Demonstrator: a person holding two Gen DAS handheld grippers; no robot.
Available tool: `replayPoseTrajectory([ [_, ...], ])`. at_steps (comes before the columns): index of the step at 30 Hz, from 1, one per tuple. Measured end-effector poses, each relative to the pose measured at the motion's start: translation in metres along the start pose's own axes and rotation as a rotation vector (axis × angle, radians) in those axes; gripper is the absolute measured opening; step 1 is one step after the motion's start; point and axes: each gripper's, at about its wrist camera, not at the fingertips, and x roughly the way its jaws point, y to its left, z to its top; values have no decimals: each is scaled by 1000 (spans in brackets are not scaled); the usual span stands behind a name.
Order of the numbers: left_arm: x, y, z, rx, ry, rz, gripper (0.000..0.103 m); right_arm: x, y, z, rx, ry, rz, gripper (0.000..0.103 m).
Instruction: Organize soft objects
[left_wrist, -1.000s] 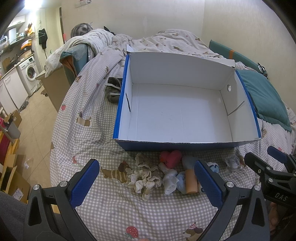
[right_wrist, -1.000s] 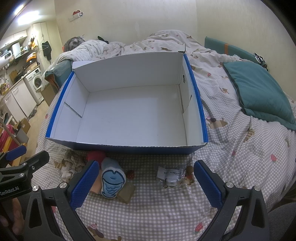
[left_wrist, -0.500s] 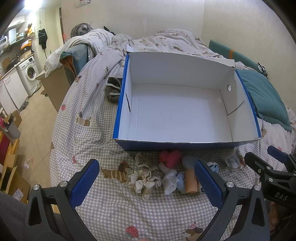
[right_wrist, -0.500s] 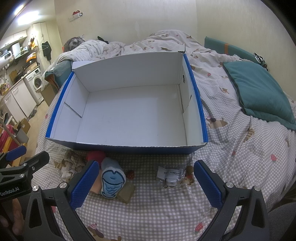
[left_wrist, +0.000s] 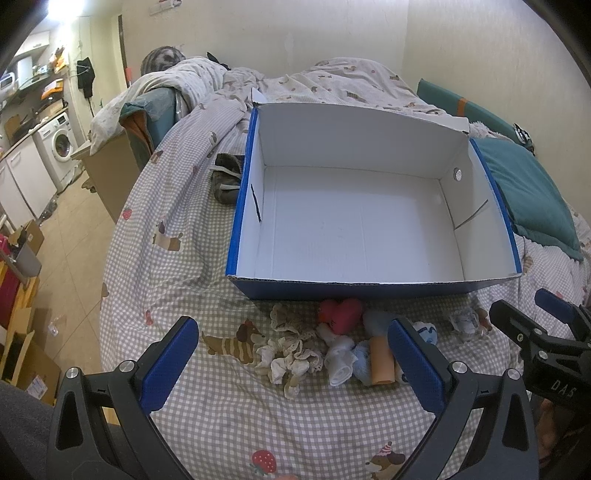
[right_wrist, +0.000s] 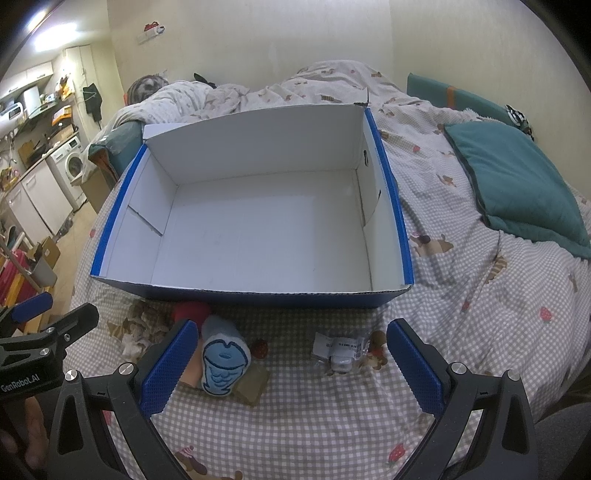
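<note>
While both cameras faced the same blue cardboard box (left_wrist: 369, 229) sitting bare inside on the checked bed cover (left_wrist: 177, 280), each caught soft things the other missed. Only the left wrist view showed the heap of lacy cream socks (left_wrist: 291, 354), the rolled white sock (left_wrist: 340, 363) and the peach roll (left_wrist: 380, 360) lying close together just before the box's near wall, with a red heart cushion (left_wrist: 340, 312) touching that wall. Only the right wrist view showed the face of the blue-and-white plush (right_wrist: 223, 363) resting on a flat olive piece (right_wrist: 253, 387), and it gave the clearer look at a small packet in clear wrap (right_wrist: 341, 350) lying apart to the right. A teal pillow (right_wrist: 517, 184) lay well to the right of the box.

The left claw (left_wrist: 291, 362) hovered low over the sock heap, spread wide and holding nothing. The right claw (right_wrist: 290, 365) hung beside it, level, likewise spread wide and empty, between the plush and the packet.
</note>
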Motion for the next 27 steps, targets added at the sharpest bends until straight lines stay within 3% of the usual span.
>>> replayPoseTrajectory([
  [20,9,3,-2,-1,41,15,102,2,-4,3,22,17,11,103],
  [24,15,28,4,-80,65,96,102,2,-28,9,119,16,1,103],
  [27,26,54,4,-172,139,130,102,7,-45,8,180,51,-9,103],
])
